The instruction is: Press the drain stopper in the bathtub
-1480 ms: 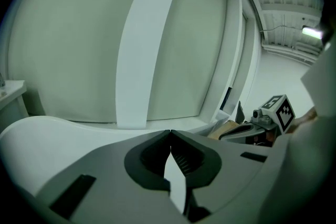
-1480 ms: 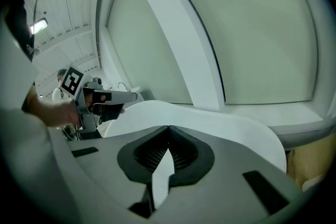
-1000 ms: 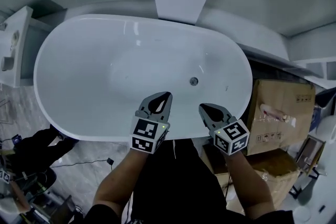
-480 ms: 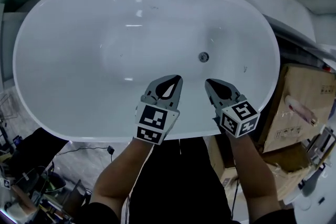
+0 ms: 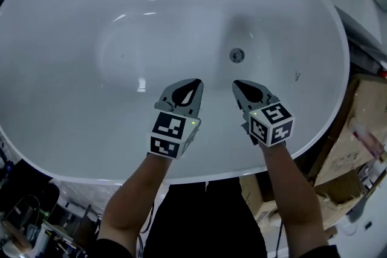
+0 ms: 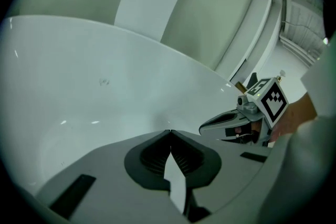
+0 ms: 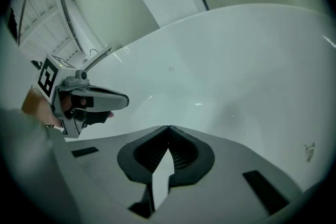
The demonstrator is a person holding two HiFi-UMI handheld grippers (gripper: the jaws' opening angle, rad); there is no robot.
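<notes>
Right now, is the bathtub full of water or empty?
Empty. The bathtub shows its bare white bottom and the drain stopper plainly, with no water line anywhere.

Bathtub (image 5: pixel 72 69) is showing a smooth, glossy white finish with bright highlights, drain stopper (image 5: pixel 237 55) is gleaming as polished metal, left gripper (image 5: pixel 195 83) and right gripper (image 5: pixel 237 84) are presenting matt grey plastic with ribbed black lining inside the fingers (image 6: pixel 152 157), and cardboard box (image 5: pixel 357 154) is looking matt brown.
</notes>
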